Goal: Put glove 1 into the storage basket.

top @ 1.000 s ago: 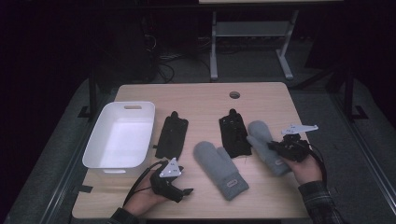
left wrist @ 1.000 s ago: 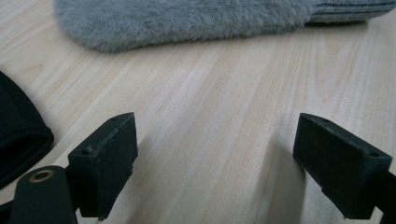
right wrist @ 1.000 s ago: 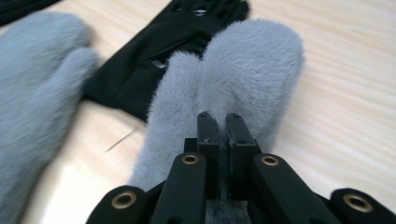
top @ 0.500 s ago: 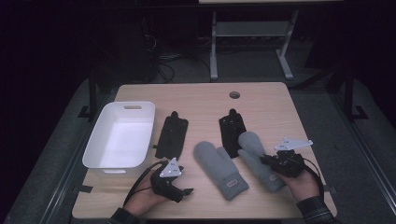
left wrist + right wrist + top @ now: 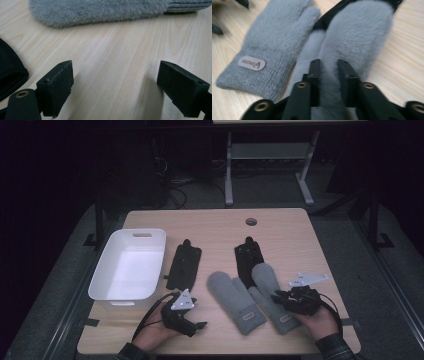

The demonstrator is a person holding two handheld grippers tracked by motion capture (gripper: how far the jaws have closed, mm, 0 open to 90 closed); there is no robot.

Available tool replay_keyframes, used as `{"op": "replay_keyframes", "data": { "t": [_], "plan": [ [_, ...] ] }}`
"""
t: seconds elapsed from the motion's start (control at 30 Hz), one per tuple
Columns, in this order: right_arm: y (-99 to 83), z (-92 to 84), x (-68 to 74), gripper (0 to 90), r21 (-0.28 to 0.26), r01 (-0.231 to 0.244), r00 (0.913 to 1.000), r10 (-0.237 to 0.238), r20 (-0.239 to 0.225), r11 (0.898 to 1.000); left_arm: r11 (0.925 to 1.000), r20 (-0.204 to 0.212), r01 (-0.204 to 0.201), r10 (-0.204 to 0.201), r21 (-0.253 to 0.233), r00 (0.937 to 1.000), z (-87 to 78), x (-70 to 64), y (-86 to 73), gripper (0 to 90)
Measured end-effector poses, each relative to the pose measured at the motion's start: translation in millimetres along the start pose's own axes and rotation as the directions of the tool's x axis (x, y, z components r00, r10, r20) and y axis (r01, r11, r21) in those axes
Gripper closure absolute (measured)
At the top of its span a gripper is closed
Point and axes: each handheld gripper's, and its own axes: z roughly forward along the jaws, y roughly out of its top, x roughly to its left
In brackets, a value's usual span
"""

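Note:
Two grey fluffy mittens lie side by side on the wooden table. The left mitten (image 5: 234, 299) (image 5: 274, 37) lies free, its label facing up. The right mitten (image 5: 266, 282) (image 5: 359, 32) overlaps the lower end of a black glove (image 5: 248, 254). My right gripper (image 5: 278, 298) (image 5: 329, 65) is at this mitten's cuff end; its jaws have just been opening a little, and fur still fills the narrow gap and touches both pads. My left gripper (image 5: 199, 324) (image 5: 115, 75) rests low over bare wood with its jaws wide apart, near the left mitten's edge (image 5: 100, 11).
A white tub (image 5: 102, 279) stands at the table's left. A second black glove (image 5: 184, 265) lies between the tub and the mittens. A round cable hole (image 5: 251, 221) sits near the far edge. Dark floor and a metal stand lie beyond the table.
My right gripper has drawn the right grey mitten leftwards and nearer, so it now lies next to the other mitten. The left hand has stayed where it was.

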Motion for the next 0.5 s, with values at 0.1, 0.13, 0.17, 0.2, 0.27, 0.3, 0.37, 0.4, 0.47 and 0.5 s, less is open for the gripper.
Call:
{"op": "replay_keyframes", "data": {
  "t": [0.1, 0.13, 0.17, 0.2, 0.27, 0.3, 0.37, 0.4, 0.47, 0.5],
  "plan": [
    [-3.3, -9.3, -6.8, 65.8, -0.021, -0.027, 0.9995, 0.027, 0.018, 0.999, 1.0000, 0.000, 0.001, -0.001, 0.000, 1.0000, 0.0, 0.0, 0.0, 13.2],
    [-7.6, -13.9, -12.7, 64.9, -0.023, -0.044, 0.9984, 0.045, 0.034, 0.999, 1.0000, 0.000, 0.000, 0.000, 0.000, 1.0000, 0.0, 0.0, 0.0, 13.2],
    [-10.0, -15.7, -15.2, 64.6, -0.022, -0.057, 0.9974, 0.058, 0.042, 0.998, 1.0000, 0.000, 0.000, 0.000, 0.000, 1.0000, 0.0, 0.0, 0.0, 13.2],
    [-10.0, -15.7, -15.2, 64.6, -0.022, -0.057, 0.9974, 0.058, 0.042, 0.998, 1.0000, 0.000, 0.000, 0.000, 0.000, 1.0000, 0.0, 0.0, 0.0, 13.2],
    [-15.9, -18.8, -21.9, 63.8, -0.015, -0.089, 0.9945, 0.090, 0.054, 0.996, 1.0000, 0.000, 0.000, 0.000, 0.000, 1.0000, 0.0, 0.0, 0.0, 13.2],
    [-15.9, -18.8, -21.9, 63.8, -0.015, -0.089, 0.9945, 0.090, 0.054, 0.996, 1.0000, 0.000, 0.000, 0.000, 0.000, 1.0000, 0.0, 0.0, 0.0, 13.2],
    [-18.9, -15.5, -25.4, 62.3, 0.004, -0.115, 0.9924, 0.115, 0.044, 0.993, 1.0000, 0.000, 0.000, 0.000, 0.000, 1.0000, 0.0, 0.0, 0.0, 13.2],
    [-18.9, -15.5, -25.4, 62.3, 0.004, -0.115, 0.9924, 0.115, 0.044, 0.993, 1.0000, 0.000, 0.000, 0.000, 0.000, 1.0000, 0.0, 0.0, 0.0, 13.2],
    [-22.2, -5.7, -28.3, 62.4, 0.055, -0.129, 0.9911, 0.127, 0.040, 0.990, 1.0000, 0.000, 0.001, -0.001, 0.000, 1.0000, 0.0, -0.1, 0.0, 13.2],
    [-22.2, -5.7, -28.3, 62.4, 0.055, -0.129, 0.9911, 0.127, 0.040, 0.990, 1.0000, -0.001, -0.001, 0.001, 0.000, 1.0000, 0.1, 0.0, 0.1, 13.2]
  ]
}}
